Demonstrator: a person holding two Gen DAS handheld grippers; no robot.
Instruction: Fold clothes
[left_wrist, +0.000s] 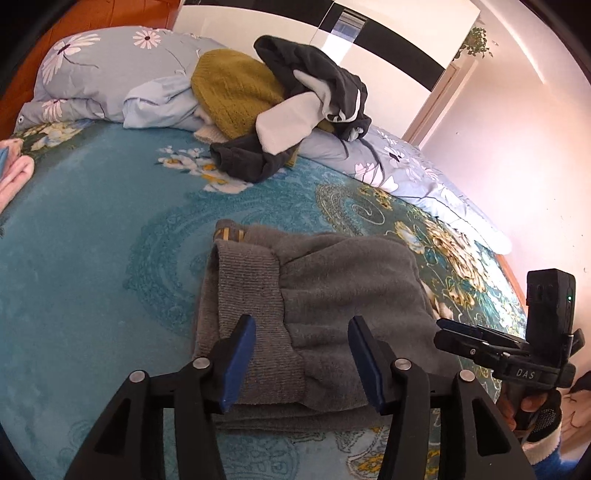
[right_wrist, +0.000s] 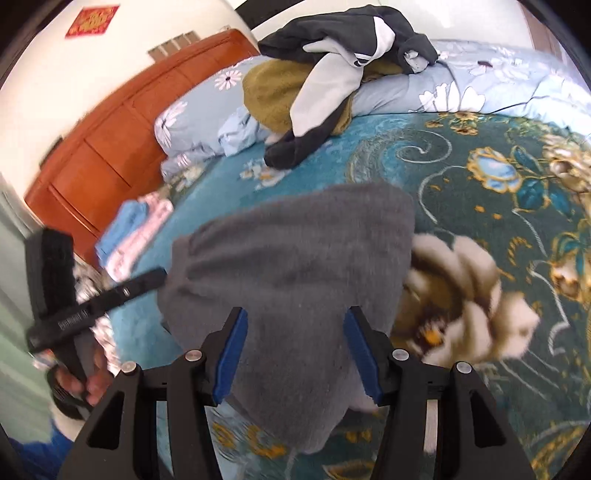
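Both tools — left (left_wrist: 302, 363), right (right_wrist: 295, 356) — agape

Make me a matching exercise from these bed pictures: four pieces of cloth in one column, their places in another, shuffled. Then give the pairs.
Things:
1. grey garment
2. mustard knit
3. dark grey and white garment
4. pink and blue folded pile

Places:
A. draped over the mustard knit
B. near the wooden headboard, at the bed's edge
C. on the teal blanket, just ahead of both grippers
D. heaped against the floral pillow

Pairs: 1-C, 2-D, 3-A, 4-B
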